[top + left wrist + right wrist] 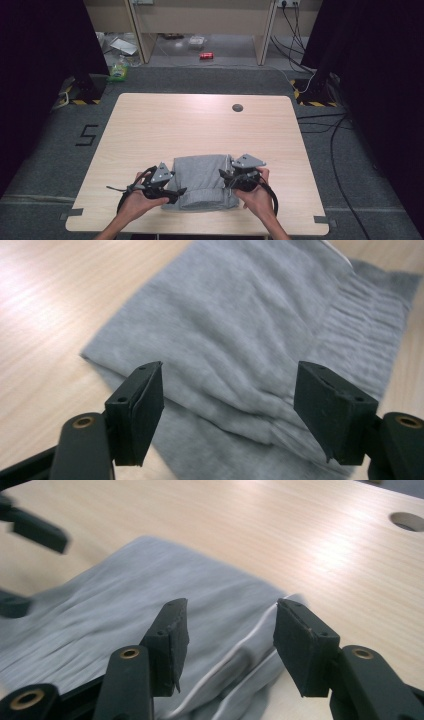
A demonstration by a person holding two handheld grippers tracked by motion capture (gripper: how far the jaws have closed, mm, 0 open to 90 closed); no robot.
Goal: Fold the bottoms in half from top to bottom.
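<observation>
Folded grey knit garment lies between both grippers — left gripper and right gripper flank its short sides, jaws apart, empty, equally near.

A folded grey knit garment lay near the front edge of the light wooden table. The left hand-held gripper touched its left side, the right hand-held gripper its right. A round dark hole sat by the far edge.
</observation>
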